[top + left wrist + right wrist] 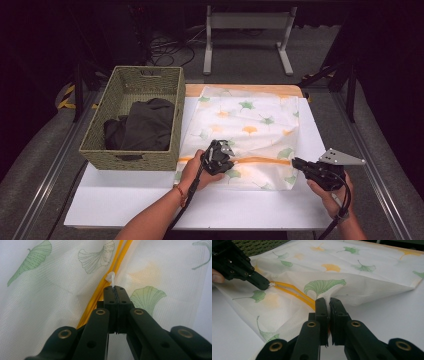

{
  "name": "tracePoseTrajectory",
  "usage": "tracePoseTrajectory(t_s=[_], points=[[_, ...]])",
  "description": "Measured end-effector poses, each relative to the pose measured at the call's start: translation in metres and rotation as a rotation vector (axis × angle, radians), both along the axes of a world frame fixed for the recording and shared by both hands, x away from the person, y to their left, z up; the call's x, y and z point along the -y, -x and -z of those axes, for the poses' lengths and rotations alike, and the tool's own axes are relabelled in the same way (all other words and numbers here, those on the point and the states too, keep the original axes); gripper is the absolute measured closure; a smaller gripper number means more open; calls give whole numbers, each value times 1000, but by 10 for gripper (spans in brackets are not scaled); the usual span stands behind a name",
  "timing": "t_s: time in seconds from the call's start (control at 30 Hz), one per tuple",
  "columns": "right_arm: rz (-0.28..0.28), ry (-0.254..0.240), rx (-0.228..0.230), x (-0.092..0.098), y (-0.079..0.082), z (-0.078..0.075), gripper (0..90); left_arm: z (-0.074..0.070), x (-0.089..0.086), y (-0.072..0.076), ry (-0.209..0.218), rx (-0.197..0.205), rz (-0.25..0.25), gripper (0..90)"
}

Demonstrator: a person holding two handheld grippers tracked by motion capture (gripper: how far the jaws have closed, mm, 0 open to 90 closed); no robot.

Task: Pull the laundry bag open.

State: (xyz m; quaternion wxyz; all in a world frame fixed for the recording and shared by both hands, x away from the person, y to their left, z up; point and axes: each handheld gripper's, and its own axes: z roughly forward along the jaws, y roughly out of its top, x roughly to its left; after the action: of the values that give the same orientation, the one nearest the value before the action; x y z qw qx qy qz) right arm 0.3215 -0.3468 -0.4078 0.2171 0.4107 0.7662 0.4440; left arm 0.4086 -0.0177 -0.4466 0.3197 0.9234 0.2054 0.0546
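A white mesh bag (250, 120) printed with green and orange leaves lies flat on the white table board (150, 200). An orange zipper (265, 161) runs along its near side. My left gripper (227, 165) is shut on the small white zipper pull (110, 277), seen just past its tips (115, 287) beside the parted zipper (120, 252). My right gripper (295, 162) is shut on the bag's fabric at the zipper's right end; in the right gripper view its jaws (329, 301) pinch a raised fold of the bag (352, 282), with the left gripper (265, 285) farther along the zipper (294, 293).
A woven green basket (131, 150) stands at the bag's left with a dark garment (145, 125) inside. The board's front strip lies bare in front of the hands. Beyond the table are a metal frame (247, 30), cables and dark floor.
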Motion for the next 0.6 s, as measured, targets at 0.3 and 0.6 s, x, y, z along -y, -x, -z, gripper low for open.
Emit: tracePoseTrajectory(t_s=[0.3,0.6], points=[[16,8,-4,1,0,0,861,-4,0,4,-62,56,-25,900],[34,14,-4,2,0,2,861,-8,-27,15,-24,74,-40,900]])
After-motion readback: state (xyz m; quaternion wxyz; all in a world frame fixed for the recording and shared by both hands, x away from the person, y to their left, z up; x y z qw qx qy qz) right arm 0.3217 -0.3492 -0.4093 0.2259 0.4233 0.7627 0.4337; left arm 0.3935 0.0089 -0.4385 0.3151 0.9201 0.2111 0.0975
